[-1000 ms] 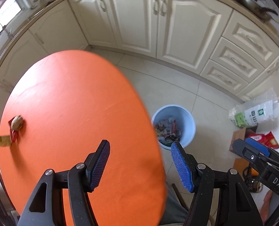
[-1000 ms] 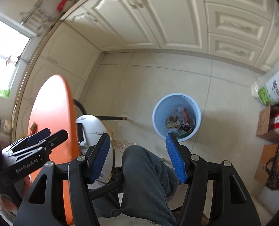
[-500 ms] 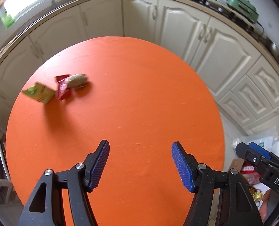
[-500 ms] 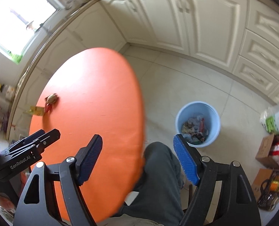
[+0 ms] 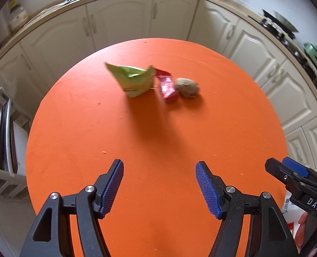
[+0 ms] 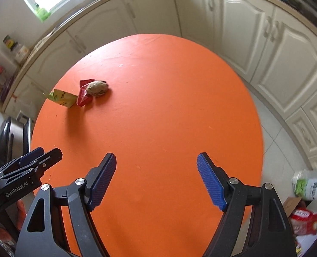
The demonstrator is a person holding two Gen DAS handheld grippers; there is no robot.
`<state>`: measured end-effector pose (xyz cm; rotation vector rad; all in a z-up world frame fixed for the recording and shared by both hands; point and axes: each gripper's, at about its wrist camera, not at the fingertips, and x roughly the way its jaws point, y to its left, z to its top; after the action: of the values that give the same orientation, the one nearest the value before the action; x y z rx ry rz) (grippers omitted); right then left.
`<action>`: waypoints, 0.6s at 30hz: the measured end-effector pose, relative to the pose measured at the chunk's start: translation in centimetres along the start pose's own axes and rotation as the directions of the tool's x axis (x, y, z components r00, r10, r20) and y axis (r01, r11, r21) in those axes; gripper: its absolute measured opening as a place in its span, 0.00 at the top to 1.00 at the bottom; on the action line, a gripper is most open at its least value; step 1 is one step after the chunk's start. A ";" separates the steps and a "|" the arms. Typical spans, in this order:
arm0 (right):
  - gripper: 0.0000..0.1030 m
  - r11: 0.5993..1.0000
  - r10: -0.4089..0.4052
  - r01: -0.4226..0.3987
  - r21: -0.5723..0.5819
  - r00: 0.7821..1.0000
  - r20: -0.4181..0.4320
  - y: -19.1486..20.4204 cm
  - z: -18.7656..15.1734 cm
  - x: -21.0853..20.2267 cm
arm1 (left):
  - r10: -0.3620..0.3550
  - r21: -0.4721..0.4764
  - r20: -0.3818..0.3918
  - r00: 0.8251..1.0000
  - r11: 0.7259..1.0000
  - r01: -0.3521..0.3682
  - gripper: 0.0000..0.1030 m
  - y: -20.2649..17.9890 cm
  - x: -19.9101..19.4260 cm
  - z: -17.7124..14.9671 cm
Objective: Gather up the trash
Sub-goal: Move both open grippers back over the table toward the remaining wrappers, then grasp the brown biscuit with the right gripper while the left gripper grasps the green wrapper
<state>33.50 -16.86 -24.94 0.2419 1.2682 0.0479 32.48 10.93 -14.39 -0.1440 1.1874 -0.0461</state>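
Where round orange table (image 5: pixel 158 139) lies smooth, crumpled wrappers (image 5: pixel 150 81)

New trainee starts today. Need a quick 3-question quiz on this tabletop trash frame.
1. True or false: the left gripper holds a piece of trash.
2. How many trash pieces lie on the orange table?
3. Which piece lies between the other two? A green packet B red wrapper C brown crumpled ball

Key: 1 false, both it and the right gripper are open and empty. 2 three. 3 B.
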 end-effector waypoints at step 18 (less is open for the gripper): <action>0.23 0.978 0.026 -0.049 -0.205 0.993 -0.112 8.8 9.5 7.6 | -0.009 -0.122 -0.058 0.998 0.993 0.002 0.36 6.7 3.7 7.2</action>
<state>45.60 -8.50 -27.61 0.0838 1.3563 0.2273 40.25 17.74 -16.05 -0.2546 1.2487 0.0174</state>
